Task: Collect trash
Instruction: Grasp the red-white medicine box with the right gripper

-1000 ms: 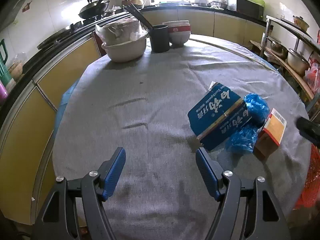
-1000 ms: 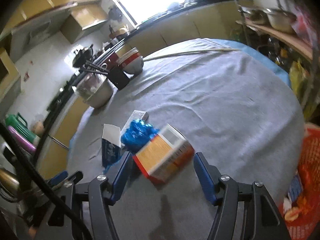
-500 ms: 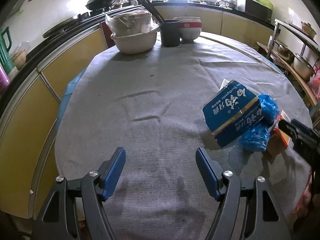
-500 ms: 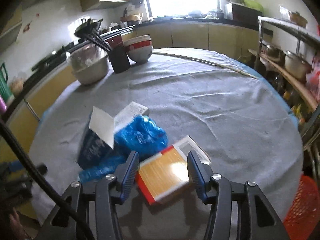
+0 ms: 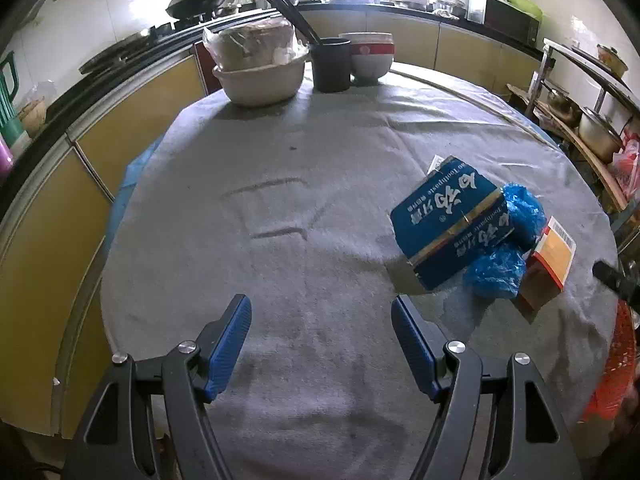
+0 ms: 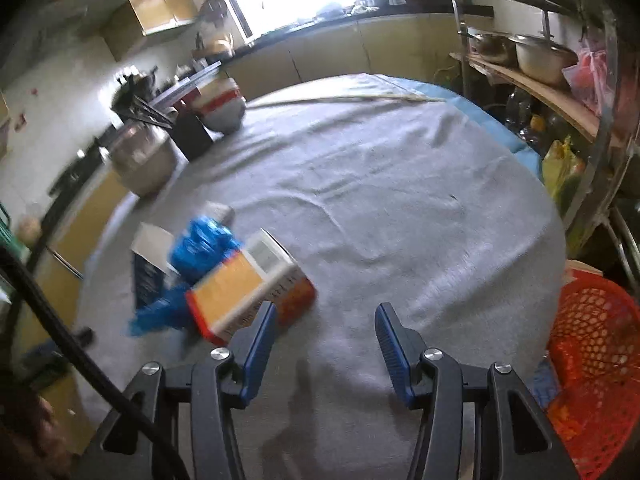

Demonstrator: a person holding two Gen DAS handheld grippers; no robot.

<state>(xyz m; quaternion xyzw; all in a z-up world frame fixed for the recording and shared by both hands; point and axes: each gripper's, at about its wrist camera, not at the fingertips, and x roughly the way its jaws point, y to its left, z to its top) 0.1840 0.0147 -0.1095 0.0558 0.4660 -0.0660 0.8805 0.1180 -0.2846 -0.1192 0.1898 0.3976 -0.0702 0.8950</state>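
Observation:
On the grey cloth of the round table (image 5: 320,168) lies a heap of trash. It holds a blue toothpaste box (image 5: 452,224), crumpled blue plastic (image 5: 496,272) and an orange-and-white carton (image 5: 550,258). My left gripper (image 5: 320,320) hovers open over bare cloth, to the left of the heap. My right gripper (image 6: 326,320) is open with nothing between its fingers. The orange carton (image 6: 240,292) lies just outside its left finger (image 6: 260,332), blurred, with the blue plastic (image 6: 200,244) and blue box (image 6: 148,268) behind it. A tip of the right gripper shows at the left wrist view's right edge.
A red mesh basket (image 6: 592,344) stands below the table's right edge. At the far side stand a covered bowl (image 5: 260,76), a black cup with chopsticks (image 5: 330,64) and stacked bowls (image 5: 370,58). A shelf with pots (image 6: 540,60) is on the right; counters ring the room.
The right gripper's jaws narrowed, then it swung right: the orange carton, between its fingers half a second ago, now lies left of the left finger. The left gripper barely moved.

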